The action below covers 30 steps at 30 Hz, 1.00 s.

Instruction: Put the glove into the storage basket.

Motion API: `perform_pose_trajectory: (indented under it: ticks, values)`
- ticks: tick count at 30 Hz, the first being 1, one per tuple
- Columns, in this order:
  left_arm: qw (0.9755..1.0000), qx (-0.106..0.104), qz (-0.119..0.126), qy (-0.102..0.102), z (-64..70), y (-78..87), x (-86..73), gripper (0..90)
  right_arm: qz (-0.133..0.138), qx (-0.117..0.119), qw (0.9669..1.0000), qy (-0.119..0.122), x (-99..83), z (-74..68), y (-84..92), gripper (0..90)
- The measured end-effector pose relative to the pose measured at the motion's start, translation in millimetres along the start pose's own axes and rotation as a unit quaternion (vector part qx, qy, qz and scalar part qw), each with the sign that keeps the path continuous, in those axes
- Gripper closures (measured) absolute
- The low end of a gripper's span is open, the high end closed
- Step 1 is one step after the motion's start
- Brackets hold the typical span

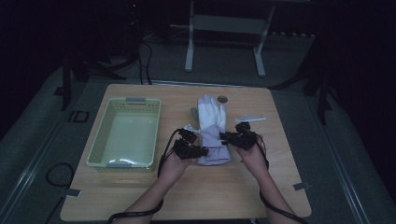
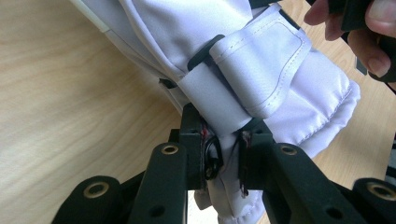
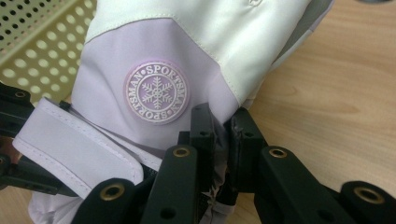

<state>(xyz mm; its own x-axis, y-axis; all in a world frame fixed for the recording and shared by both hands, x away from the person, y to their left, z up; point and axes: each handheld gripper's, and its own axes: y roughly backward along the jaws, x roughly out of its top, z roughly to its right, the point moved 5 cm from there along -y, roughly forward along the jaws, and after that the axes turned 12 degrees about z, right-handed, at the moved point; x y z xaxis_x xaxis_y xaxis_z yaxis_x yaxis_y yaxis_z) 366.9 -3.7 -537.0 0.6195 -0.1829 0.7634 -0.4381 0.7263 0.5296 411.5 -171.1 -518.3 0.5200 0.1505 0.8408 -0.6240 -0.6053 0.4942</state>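
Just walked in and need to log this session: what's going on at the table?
A person holds a gripper in each hand and has a white and lilac glove pinched at its cuff end. The left gripper is shut on the cuff by the strap, the right gripper on the cuff's other edge, near a snowflake badge. A pale green basket sits beside the glove on the wooden table.

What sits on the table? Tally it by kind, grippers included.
Glove: 1
Basket: 1
Grippers: 2, left gripper and right gripper, each shut on the glove's cuff
Small round dark thing, too small to identify: 1
Total: 5
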Motion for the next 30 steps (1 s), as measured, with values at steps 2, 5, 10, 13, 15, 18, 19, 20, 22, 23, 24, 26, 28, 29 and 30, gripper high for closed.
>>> perform_pose_trajectory:
  ticks: [2, 5, 10, 13, 15, 18, 19, 20, 22, 23, 24, 26, 28, 29, 30]
  values:
    - [1.0, 0.003, 0.003, -0.002, -0.7, 8.7, 6.1, 76.2, 0.003, 0.003, 1.0, 0.003, 6.6, -4.5, 0.8, 82.1]
    - [1.0, 0.006, 0.002, -0.007, -2.2, 17.5, 11.0, 76.2, 0.004, 0.005, 0.9999, 0.008, 13.3, -10.2, 0.3, 82.0]
    - [0.9998, 0.009, 0.004, -0.014, -6.4, 35.6, 19.2, 76.1, 0.012, 0.009, 0.9998, 0.011, 26.9, -23.4, -0.9, 82.1]
    - [0.9998, 0.011, 0.004, -0.017, -9.6, 47.7, 23.4, 76.1, 0.019, 0.012, 0.9996, 0.019, 35.2, -33.2, -2.3, 82.0]
    - [0.9997, 0.014, 0.005, -0.021, -12.3, 56.4, 25.6, 76.1, 0.022, 0.016, 0.9994, 0.022, 40.1, -40.1, -3.5, 82.0]
    - [0.9997, 0.016, 0.002, -0.019, -14.7, 62.6, 26.6, 76.1, 0.024, 0.019, 0.9991, 0.029, 45.1, -47.6, -6.0, 82.0]
    - [0.9997, 0.018, 0.001, -0.019, -15.8, 65.1, 26.8, 76.1, 0.025, 0.02, 0.999, 0.03, 46.2, -49.7, -6.9, 82.1]
    - [0.9996, 0.019, -0.001, -0.021, -17.1, 68.4, 27.3, 76.1, 0.025, 0.022, 0.999, 0.03, 47.7, -52.2, -8.0, 82.1]
    - [0.9996, 0.02, -0.001, -0.019, -19.0, 72.9, 28.0, 76.1, 0.024, 0.025, 0.9989, 0.031, 50.0, -56.4, -10.6, 82.1]
    - [0.9996, 0.021, -0.002, -0.021, -20.1, 75.7, 28.5, 76.1, 0.024, 0.027, 0.9989, 0.031, 51.3, -58.3, -11.7, 82.0]
    - [0.9995, 0.023, -0.003, -0.023, -21.8, 78.7, 29.1, 76.1, 0.024, 0.028, 0.9989, 0.03, 52.8, -60.6, -12.8, 82.1]
    - [0.9994, 0.024, -0.005, -0.024, -25.6, 85.2, 30.3, 75.9, 0.025, 0.03, 0.9987, 0.032, 55.4, -66.0, -15.4, 82.1]
    - [0.9995, 0.022, -0.008, -0.023, -29.0, 89.9, 30.5, 75.9, 0.027, 0.032, 0.9985, 0.034, 57.9, -71.1, -18.7, 82.1]
    - [0.9994, 0.025, -0.008, -0.023, -32.4, 94.6, 30.6, 75.9, 0.026, 0.034, 0.9985, 0.035, 59.0, -73.7, -20.7, 82.1]
    - [0.9994, 0.025, -0.01, -0.023, -33.7, 96.9, 30.4, 75.9, 0.026, 0.037, 0.9984, 0.035, 60.7, -77.6, -23.7, 82.1]
